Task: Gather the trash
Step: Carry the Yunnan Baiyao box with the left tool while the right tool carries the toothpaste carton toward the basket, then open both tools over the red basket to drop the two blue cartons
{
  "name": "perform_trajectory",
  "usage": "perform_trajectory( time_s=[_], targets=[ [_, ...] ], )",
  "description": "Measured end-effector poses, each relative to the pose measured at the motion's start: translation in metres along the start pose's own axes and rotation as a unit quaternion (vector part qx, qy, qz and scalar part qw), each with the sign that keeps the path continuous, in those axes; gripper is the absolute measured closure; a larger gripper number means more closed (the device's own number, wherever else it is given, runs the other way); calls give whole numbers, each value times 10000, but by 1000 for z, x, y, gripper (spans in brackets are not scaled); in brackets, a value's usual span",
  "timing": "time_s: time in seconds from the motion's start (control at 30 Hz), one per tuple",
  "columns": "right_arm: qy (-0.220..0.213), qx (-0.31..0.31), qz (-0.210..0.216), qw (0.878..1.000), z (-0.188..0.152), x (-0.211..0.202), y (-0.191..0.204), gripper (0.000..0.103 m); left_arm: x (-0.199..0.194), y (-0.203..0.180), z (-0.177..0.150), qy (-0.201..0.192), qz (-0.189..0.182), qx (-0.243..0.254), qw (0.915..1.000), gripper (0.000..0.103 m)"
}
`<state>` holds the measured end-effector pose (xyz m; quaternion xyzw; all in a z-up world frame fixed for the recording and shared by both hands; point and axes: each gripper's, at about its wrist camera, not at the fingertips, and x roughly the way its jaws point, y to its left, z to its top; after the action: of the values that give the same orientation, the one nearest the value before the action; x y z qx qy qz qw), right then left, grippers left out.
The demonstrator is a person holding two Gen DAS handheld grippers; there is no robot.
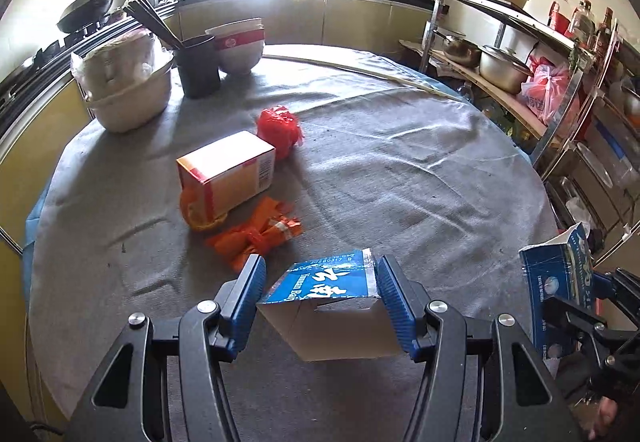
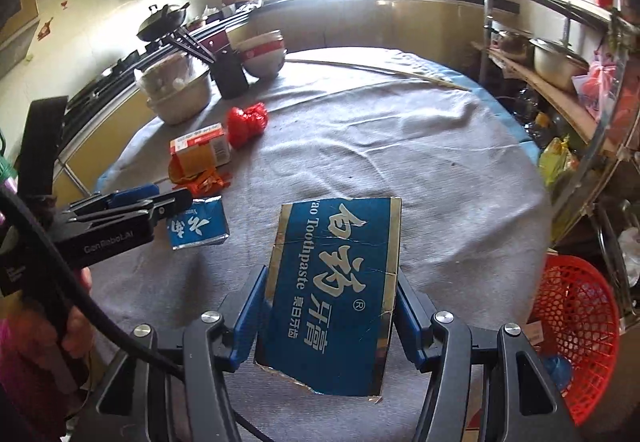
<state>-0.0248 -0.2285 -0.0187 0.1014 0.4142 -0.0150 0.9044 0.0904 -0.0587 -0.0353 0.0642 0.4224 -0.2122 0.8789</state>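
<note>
My left gripper (image 1: pixel 320 282) is shut on a short torn piece of blue toothpaste box (image 1: pixel 328 306), held just above the grey tablecloth (image 1: pixel 400 178); it also shows in the right wrist view (image 2: pixel 198 222). My right gripper (image 2: pixel 330 294) is shut on a longer blue toothpaste box piece (image 2: pixel 336 290), seen at the right edge of the left wrist view (image 1: pixel 556 282). Further out on the table lie an orange-and-white carton (image 1: pixel 228 170), crumpled orange wrappers (image 1: pixel 256 234) and a red plastic ball (image 1: pixel 280 128).
A red mesh basket (image 2: pixel 576 338) stands off the table's right edge. Metal bowls (image 1: pixel 128 82), a black chopstick cup (image 1: pixel 198 66) and stacked bowls (image 1: pixel 240 42) stand at the far left. A metal shelf rack (image 1: pixel 560 62) with pots is at the right.
</note>
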Motion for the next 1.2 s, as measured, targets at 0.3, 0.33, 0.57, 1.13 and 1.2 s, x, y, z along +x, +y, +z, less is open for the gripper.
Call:
perform_trajectory(
  time_s=[0.3, 0.33, 0.57, 1.13, 1.2],
  targets=[
    [-267, 245, 387, 9986, -2, -14, -22, 41, -34, -25, -9, -169, 355, 92, 9992, 43],
    [-311, 294, 459, 9980, -2, -16, -26, 41, -38, -27, -10, -188, 413, 106, 9989, 43],
    [-707, 402, 800, 9935, -11, -52, -52, 41, -82, -62, -18, -440, 769, 142, 9960, 43],
    [-2031, 1166, 432, 9712, -89, -168, -180, 41, -159, -202, -41, -1077, 903, 1299, 9815, 43],
    [-2018, 1333, 458, 9692, -99, -169, -196, 41, -160, -216, -44, -1054, 812, 1351, 9819, 43]
  ],
)
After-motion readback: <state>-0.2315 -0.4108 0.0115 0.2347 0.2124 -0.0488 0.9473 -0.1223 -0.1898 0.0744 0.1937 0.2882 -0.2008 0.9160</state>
